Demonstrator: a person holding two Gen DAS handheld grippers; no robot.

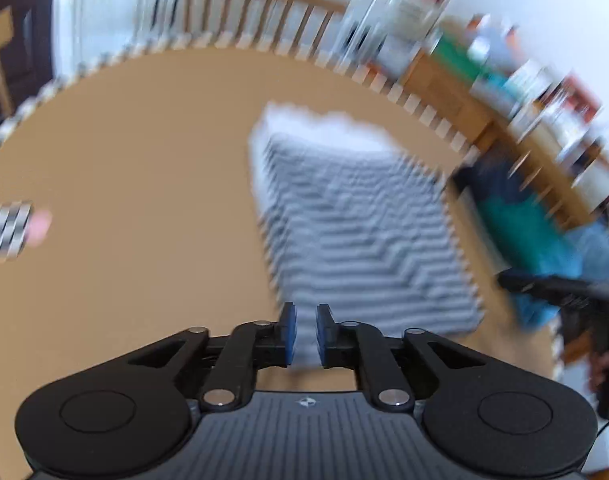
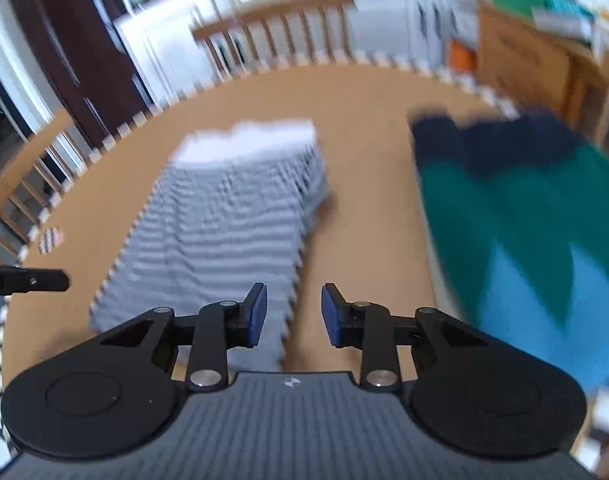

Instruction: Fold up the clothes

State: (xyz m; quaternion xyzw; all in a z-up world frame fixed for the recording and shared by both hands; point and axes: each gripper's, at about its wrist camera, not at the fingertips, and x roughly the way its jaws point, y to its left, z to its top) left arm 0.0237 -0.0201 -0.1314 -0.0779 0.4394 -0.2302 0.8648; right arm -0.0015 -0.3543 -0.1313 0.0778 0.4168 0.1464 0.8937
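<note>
— Where is the grey-and-white striped folded garment [image 1: 356,224] found, relative to the tongs?

— It is seen flat on the round tan surface [image 1: 136,184], directly ahead of the left tongs [image 1: 304,334], with its near edge just past the blue pads. Its long axis is judged to run from near to far. From the right tongs [image 2: 293,314] it lies ahead and to the left.

— Which hand is judged nearer?

— The left is judged slightly nearer to its near edge. The left tongs are almost closed, a narrow gap being left and nothing gripped; the right tongs are held apart and empty.

— What else is noted around it?

— A teal, navy and blue garment [image 2: 532,216] is spread to the right, apart from the striped one, with bare surface between. A small checkered marker [image 1: 8,230] is seen far left. A wooden chair back [image 2: 280,32] stands beyond the far edge. Nothing is seen in the way, though both views are blurred.
</note>
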